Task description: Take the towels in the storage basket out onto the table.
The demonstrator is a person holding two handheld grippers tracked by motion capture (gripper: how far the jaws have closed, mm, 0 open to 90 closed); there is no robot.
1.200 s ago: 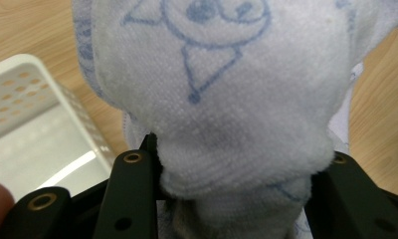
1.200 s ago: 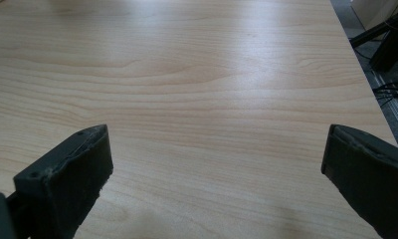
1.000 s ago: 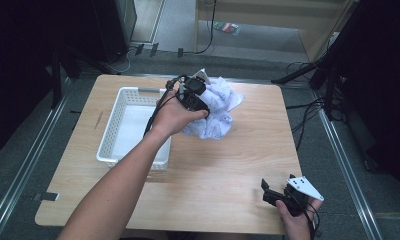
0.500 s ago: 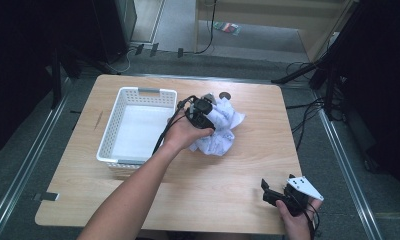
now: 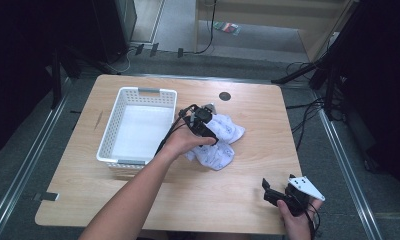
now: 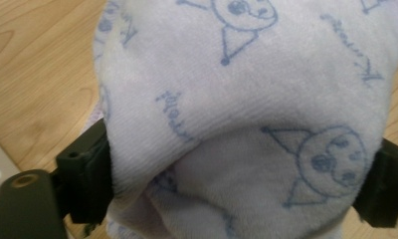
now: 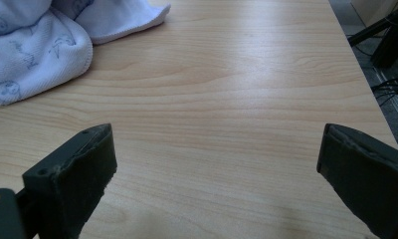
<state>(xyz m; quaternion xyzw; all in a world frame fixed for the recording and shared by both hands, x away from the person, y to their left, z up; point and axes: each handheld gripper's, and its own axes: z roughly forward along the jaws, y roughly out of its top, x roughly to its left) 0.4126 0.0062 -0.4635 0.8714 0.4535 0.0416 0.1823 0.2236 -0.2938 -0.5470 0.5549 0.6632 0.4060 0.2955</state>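
My left claw (image 5: pixel 211 112) has just been opening, the soft, light towel (image 5: pixel 223 145) beside the basket (image 5: pixel 119 107) loose between its jaws; I'd regrip a bunched fold.

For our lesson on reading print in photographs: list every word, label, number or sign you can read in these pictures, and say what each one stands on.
White terry cloth with pale blue cartoon faces: short blue handwritten-style words between the faces, upside down and too blurred to read.
White plastic slatted basket: no lettering to be seen.
Light wooden table: no lettering; its round dark spot carries no readable sign.
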